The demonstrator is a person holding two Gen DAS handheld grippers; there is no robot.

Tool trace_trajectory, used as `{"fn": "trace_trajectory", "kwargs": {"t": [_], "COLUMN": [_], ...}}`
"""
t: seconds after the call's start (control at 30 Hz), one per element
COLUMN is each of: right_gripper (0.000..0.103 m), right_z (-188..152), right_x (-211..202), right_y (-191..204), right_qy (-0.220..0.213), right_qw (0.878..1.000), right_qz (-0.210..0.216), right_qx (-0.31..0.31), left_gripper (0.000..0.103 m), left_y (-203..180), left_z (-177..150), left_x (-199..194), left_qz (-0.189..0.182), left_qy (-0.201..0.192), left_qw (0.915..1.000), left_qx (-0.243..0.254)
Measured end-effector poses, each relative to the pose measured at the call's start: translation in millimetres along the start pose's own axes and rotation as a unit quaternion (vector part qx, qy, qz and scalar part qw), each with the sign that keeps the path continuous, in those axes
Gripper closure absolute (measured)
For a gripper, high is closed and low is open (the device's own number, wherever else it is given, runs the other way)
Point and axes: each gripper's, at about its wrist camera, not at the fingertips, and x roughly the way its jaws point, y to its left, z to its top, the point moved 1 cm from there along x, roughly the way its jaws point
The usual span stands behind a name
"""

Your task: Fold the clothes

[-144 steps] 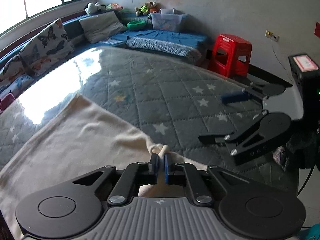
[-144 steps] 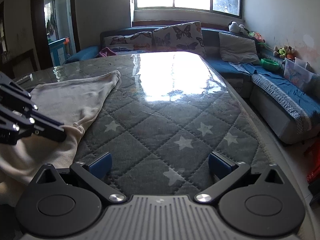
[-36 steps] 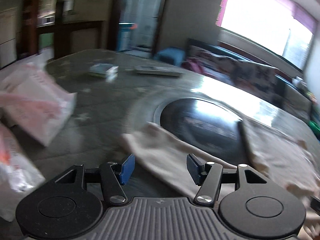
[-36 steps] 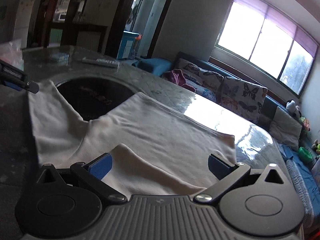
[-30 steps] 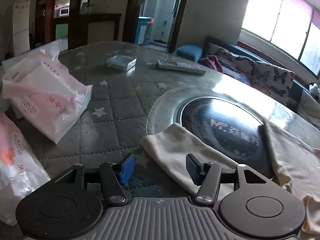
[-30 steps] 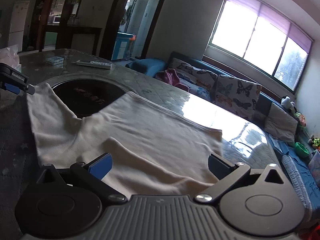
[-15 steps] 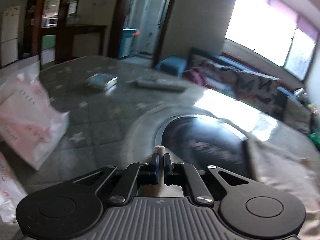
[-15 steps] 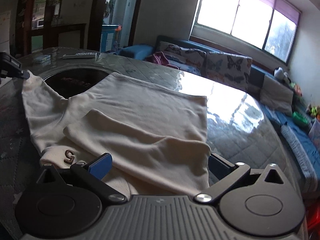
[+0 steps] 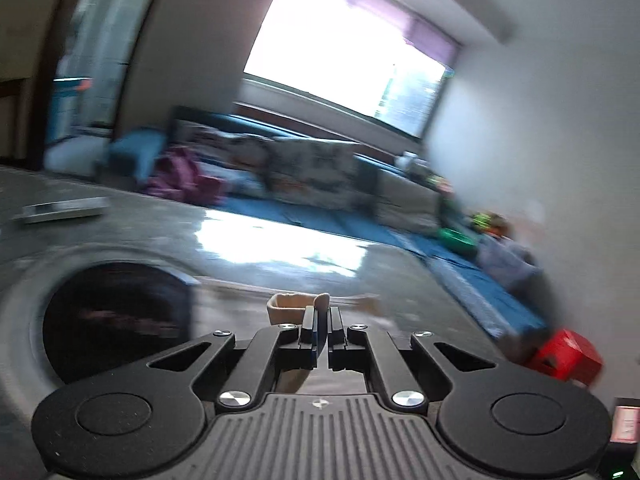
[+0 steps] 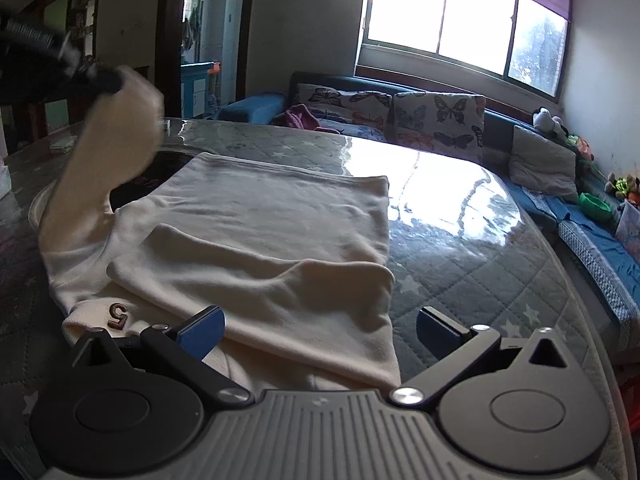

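A cream long-sleeved shirt (image 10: pixel 260 232) lies on the quilted table, one sleeve (image 10: pixel 256 268) folded across its body. My left gripper (image 9: pixel 322 322) is shut on the cuff of the other sleeve (image 9: pixel 294 305). In the right wrist view that sleeve (image 10: pixel 108 148) hangs lifted from the left gripper (image 10: pixel 100 78) at the upper left. My right gripper (image 10: pixel 320 330) is open and empty, just above the shirt's near edge.
A dark round glass inset (image 9: pixel 116 312) sits in the grey star-patterned table (image 10: pixel 460 280). A remote (image 9: pixel 60 210) lies at the far left. A sofa with butterfly cushions (image 10: pixel 400 116) runs behind. A red stool (image 9: pixel 564 354) stands at the right.
My left gripper, shut on the sleeve cuff, has lifted it off the table and swung right. My right gripper stays open near the shirt's edge.
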Motion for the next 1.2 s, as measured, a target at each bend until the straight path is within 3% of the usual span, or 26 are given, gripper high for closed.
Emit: {"fn": "trace_trajectory", "kwargs": {"t": [0.33, 0.53, 0.7, 0.77, 0.83, 1.0, 1.2], "right_gripper": [0.0, 0.0, 0.0, 0.0, 0.0, 0.0, 0.001], "right_z": [-7, -12, -13, -13, -12, -5, 6], "right_x": [-2, -2, -4, -5, -6, -7, 2], "right_y": [-16, -18, -24, -25, -27, -33, -37], "right_qy": [0.004, 0.009, 0.011, 0.012, 0.011, 0.005, 0.006], "right_qw": [1.0, 0.999, 0.999, 0.999, 0.999, 0.998, 0.993], "right_qz": [-0.002, -0.002, -0.007, -0.008, -0.01, 0.004, 0.049], "right_qx": [0.027, 0.034, 0.042, 0.046, 0.048, 0.066, 0.103], "left_gripper": [0.098, 0.097, 0.092, 0.085, 0.076, 0.075, 0.064], "left_y": [-63, -72, -65, -59, -52, -19, 16], "left_z": [-10, -35, -48, -51, -55, -62, -80], "left_x": [49, 69, 69, 63, 56, 30, -1], "left_qz": [-0.079, -0.112, -0.125, -0.13, -0.127, -0.084, -0.016], "left_qy": [0.047, 0.093, 0.121, 0.122, 0.122, 0.114, 0.119], "left_qw": [0.9953, 0.9888, 0.9844, 0.9833, 0.9836, 0.988, 0.9891], "left_qx": [0.029, 0.033, 0.03, 0.036, 0.042, 0.061, 0.086]}}
